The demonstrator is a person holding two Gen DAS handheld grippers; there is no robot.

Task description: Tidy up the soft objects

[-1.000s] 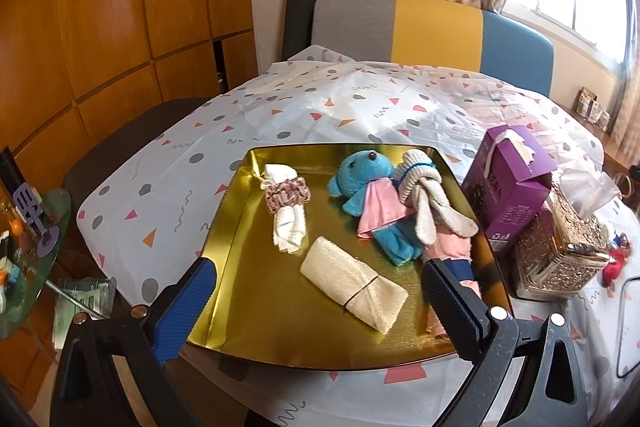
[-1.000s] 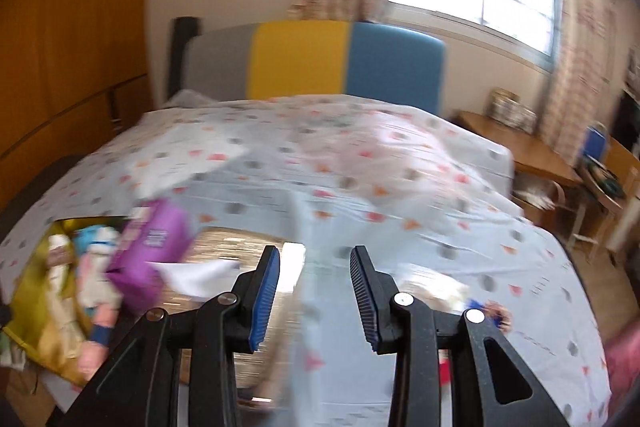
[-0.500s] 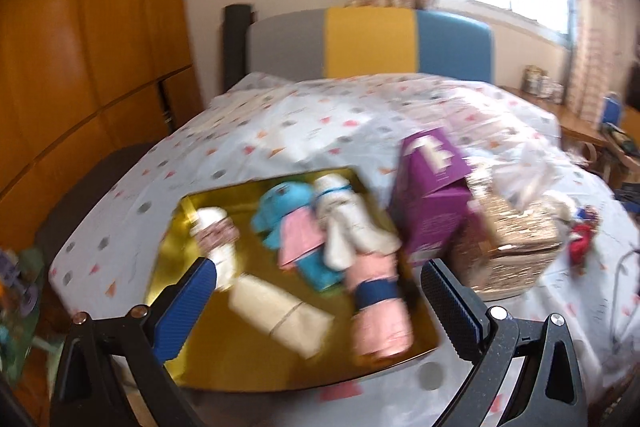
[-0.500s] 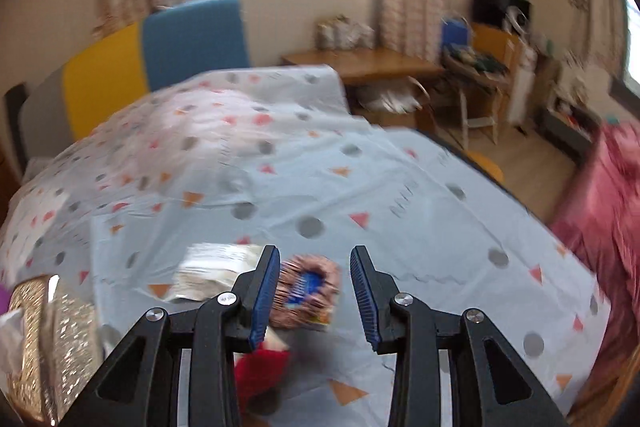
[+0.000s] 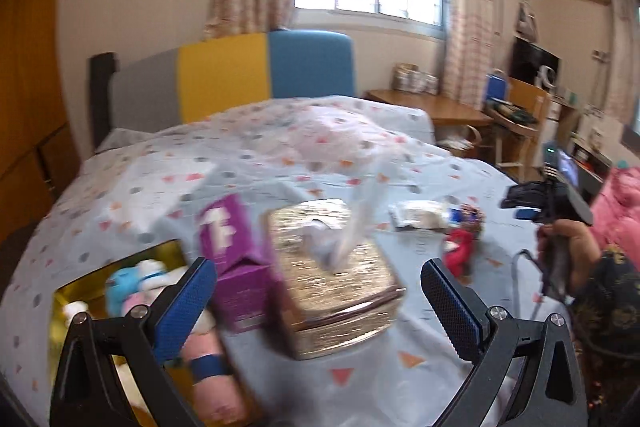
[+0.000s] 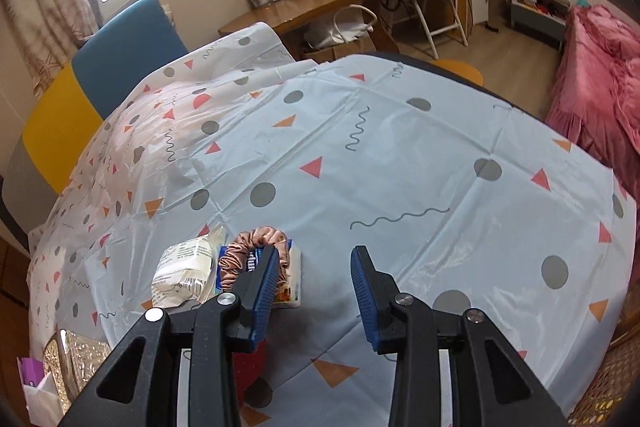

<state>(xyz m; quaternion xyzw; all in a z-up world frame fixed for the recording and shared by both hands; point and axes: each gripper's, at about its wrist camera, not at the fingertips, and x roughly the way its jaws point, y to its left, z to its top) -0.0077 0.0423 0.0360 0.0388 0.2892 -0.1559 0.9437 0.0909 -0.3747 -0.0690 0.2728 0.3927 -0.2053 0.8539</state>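
Note:
A pink satin scrunchie [image 6: 256, 251] lies on a small blue-and-white packet [image 6: 294, 287] on the patterned tablecloth. My right gripper [image 6: 314, 269] is open above the cloth, its left finger over the scrunchie's right side. A red soft toy [image 6: 250, 367] sits under that gripper and also shows in the left wrist view [image 5: 460, 253]. My left gripper [image 5: 318, 285] is open and empty, high above the table. The gold tray [image 5: 72, 291] at lower left holds a blue plush [image 5: 120, 283] and a pink rolled cloth [image 5: 214, 383]. The right gripper [image 5: 524, 205] shows at far right.
A gold tissue box [image 5: 332, 275] and a purple tissue box [image 5: 232, 263] stand between the tray and the toy. A clear plastic packet [image 6: 186, 271] lies left of the scrunchie. A colour-block chair [image 5: 240, 75] stands behind the table; a pink bed [image 6: 600, 87] at right.
Both views have swung right. The left wrist view has left the tray and now centres on the tissue boxes. My right gripper has lowered toward the scrunchie.

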